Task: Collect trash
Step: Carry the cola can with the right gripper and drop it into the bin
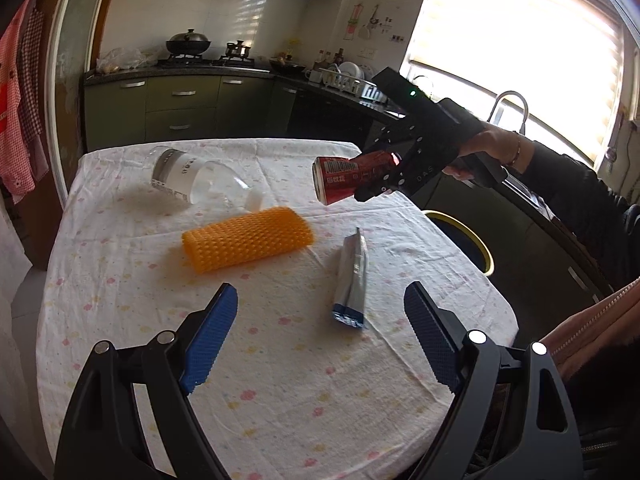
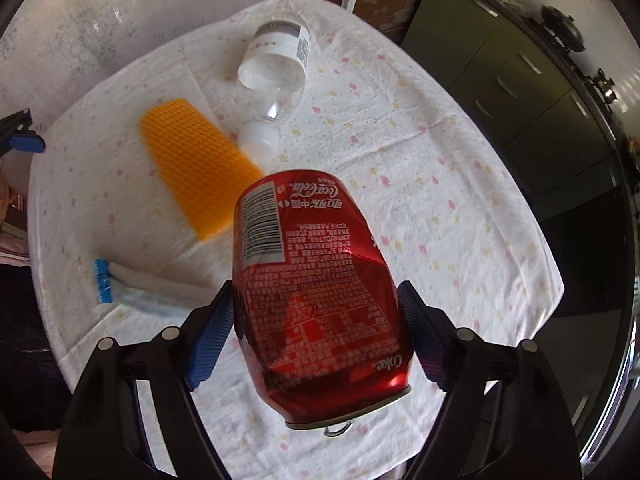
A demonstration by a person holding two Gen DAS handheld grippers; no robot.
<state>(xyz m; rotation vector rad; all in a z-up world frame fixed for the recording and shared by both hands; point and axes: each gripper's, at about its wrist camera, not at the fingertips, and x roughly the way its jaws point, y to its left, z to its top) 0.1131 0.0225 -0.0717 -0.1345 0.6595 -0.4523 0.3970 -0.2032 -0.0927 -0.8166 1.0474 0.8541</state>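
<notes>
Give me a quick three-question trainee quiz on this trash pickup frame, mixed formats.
1. True or false: the left gripper holds the foil wrapper.
2. What sits between the right gripper's fingers? A) clear bottle B) red can C) orange mesh sleeve
3. Fill in: the clear bottle lies on its ____ on the tablecloth.

Key: 1 false, its fingers are open and empty. 2 B, the dented red can. 3 side.

One red can (image 2: 316, 292), one clear bottle (image 1: 196, 178), one orange mesh sleeve (image 1: 246, 238), one foil wrapper (image 1: 352, 280).
</notes>
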